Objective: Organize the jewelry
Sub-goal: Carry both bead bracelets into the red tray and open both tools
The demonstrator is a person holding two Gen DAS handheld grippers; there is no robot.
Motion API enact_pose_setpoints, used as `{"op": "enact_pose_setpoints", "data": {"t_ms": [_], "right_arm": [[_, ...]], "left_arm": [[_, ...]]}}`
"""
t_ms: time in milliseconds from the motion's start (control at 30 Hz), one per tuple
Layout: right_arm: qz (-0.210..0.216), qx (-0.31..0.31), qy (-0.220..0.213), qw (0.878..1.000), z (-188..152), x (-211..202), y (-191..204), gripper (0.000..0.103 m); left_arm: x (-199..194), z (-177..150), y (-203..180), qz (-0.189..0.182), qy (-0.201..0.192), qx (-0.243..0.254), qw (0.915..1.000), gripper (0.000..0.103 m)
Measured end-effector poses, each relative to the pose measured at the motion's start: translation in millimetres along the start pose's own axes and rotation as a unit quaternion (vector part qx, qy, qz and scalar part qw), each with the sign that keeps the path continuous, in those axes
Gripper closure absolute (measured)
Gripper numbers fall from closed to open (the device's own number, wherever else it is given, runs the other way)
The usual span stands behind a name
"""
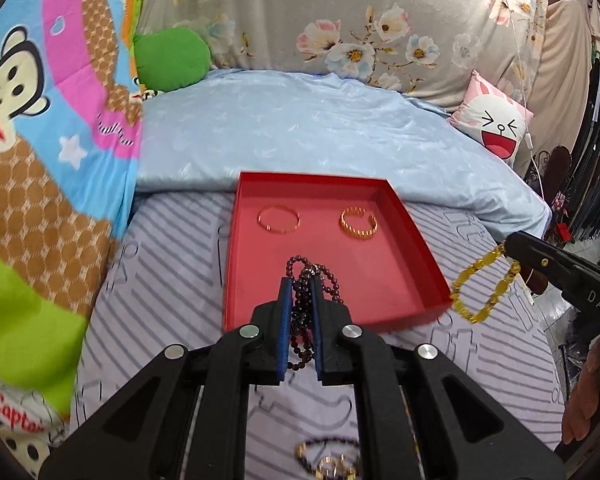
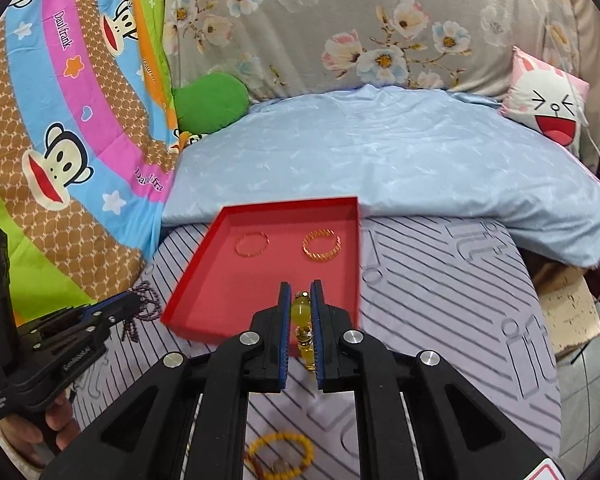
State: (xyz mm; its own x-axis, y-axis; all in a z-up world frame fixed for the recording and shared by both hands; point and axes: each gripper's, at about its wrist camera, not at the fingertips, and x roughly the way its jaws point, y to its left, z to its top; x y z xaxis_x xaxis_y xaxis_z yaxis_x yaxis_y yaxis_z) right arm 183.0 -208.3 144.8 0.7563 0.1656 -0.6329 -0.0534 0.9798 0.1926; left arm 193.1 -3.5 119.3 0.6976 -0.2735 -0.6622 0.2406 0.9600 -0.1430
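A shallow red tray [image 1: 412, 240] [image 2: 196, 276] lies on the striped bed sheet. In it are a thin gold bangle [image 1: 279, 219] [image 2: 252, 244] and a ribbed gold bangle [image 1: 359, 223] [image 2: 321, 245]. My left gripper [image 1: 302, 280] is shut on a dark purple bead bracelet [image 1: 306, 304] over the tray's near edge; it also shows in the right wrist view [image 2: 136, 304]. My right gripper [image 2: 300, 286] is shut on a yellow bead bracelet [image 2: 302, 312], which hangs right of the tray in the left wrist view [image 1: 480, 288].
More bracelets lie on the sheet under the grippers: an orange bead one [image 2: 280, 454] and a dark one with gold rings [image 1: 328, 460]. A light blue quilt [image 1: 320, 128] lies behind the tray. A cartoon blanket [image 1: 40, 140] is on the left, a rabbit cushion [image 1: 496, 124] at the right.
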Motion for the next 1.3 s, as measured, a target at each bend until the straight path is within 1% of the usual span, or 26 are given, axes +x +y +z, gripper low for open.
{"op": "enact_pose_setpoints", "data": {"t_ms": [67,167,267,400,500,600,667,900,1000,1067,1133,1167,1200,1300], "right_arm": [[0.010,0.000,0.005,1.000,14.9,18.7,4.2,0.094],[0.031,0.009,0.017,0.999,33.1,47.5,8.7,0.094],[0.043,0.012,0.030,0.999,44.6,78.2,14.8,0.094],[0.053,0.015,0.050,0.997,45.2,113.1,18.6,0.094],[0.045,0.018,0.076,0.996,36.5,142.5,14.1,0.094],[0.029,0.023,0.095,0.995,25.7,161.3,3.1,0.094],[0.016,0.026,0.103,0.994,20.6,168.4,-5.5,0.094],[-0.019,0.023,0.107,0.994,16.2,178.2,-28.2,0.094],[-0.028,0.015,0.108,0.994,14.9,180.1,-31.0,0.093],[-0.035,0.011,0.101,0.994,14.6,178.0,-31.2,0.092],[-0.036,0.008,0.097,0.995,14.8,175.5,-30.8,0.086],[-0.037,0.007,0.093,0.995,15.0,172.8,-30.1,0.083],[-0.038,0.005,0.089,0.995,15.6,170.6,-29.2,0.079],[-0.040,0.001,0.077,0.996,16.4,159.9,-26.6,0.073]], "left_arm": [[15.7,15.0,0.5,-0.005,0.000,0.003,1.0000,0.094],[37.2,29.2,1.8,-0.009,0.002,0.005,0.9999,0.094],[62.7,41.4,3.7,-0.014,0.011,0.004,0.9998,0.094],[90.7,46.6,5.7,-0.015,0.022,0.004,0.9996,0.094],[115.0,45.2,9.9,-0.019,0.041,-0.001,0.9990,0.094],[135.7,39.4,13.5,-0.018,0.059,-0.003,0.9981,0.094],[147.8,34.5,15.4,-0.016,0.072,-0.002,0.9973,0.094],[168.2,25.0,18.7,-0.005,0.095,-0.002,0.9954,0.093],[171.2,23.8,19.6,-0.003,0.100,-0.004,0.9950,0.092],[170.9,24.1,20.2,0.000,0.096,-0.004,0.9954,0.092],[168.6,24.4,19.5,0.008,0.090,-0.002,0.9960,0.082],[167.2,24.6,19.5,0.011,0.086,-0.001,0.9962,0.073],[165.3,25.0,19.4,0.013,0.082,-0.001,0.9966,0.068],[157.4,25.7,17.9,0.017,0.073,0.002,0.9972,0.068]]}}
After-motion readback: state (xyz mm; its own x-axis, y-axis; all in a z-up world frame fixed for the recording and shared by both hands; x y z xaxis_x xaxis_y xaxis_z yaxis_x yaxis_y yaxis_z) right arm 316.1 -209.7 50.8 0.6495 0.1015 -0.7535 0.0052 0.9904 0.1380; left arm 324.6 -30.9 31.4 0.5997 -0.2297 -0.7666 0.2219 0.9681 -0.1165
